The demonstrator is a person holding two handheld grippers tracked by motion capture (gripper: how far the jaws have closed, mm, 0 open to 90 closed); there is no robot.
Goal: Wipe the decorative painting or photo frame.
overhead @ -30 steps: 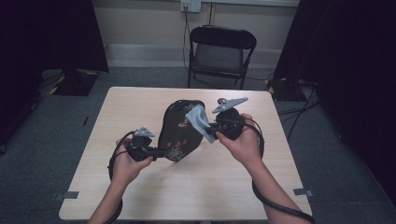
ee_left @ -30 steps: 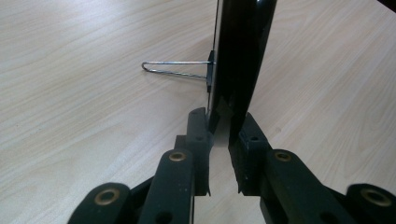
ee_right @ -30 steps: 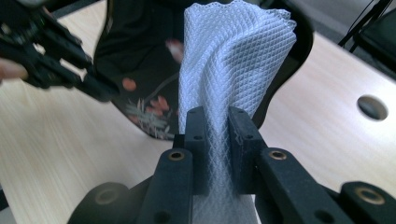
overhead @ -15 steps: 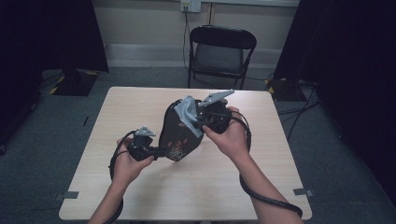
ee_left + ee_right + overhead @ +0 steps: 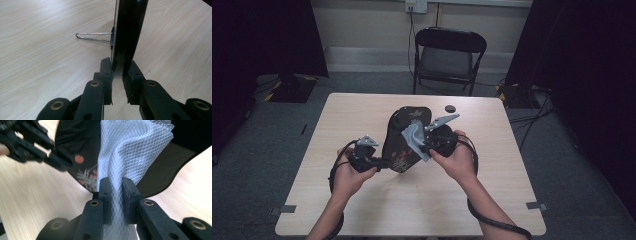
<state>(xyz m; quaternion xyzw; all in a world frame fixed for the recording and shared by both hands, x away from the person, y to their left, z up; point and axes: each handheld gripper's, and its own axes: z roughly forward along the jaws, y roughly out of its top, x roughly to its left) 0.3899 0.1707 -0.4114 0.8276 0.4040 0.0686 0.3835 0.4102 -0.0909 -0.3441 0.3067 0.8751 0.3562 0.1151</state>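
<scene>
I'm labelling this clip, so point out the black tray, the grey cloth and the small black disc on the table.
black tray (image 5: 409, 120): high view, its upper patterned face.
grey cloth (image 5: 130, 152): right gripper view, its mesh middle.
small black disc (image 5: 450, 108): high view, its centre.

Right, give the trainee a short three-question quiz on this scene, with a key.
1. True or false: the left tongs are clamped on the edge of the dark patterned tray.
2. What do the right tongs hold? A) a sponge B) a light mesh cloth C) a brush
3. Fill in: behind the table stands a black folding ____.

Key: 1 true. 2 B, the light mesh cloth. 3 chair.
</scene>
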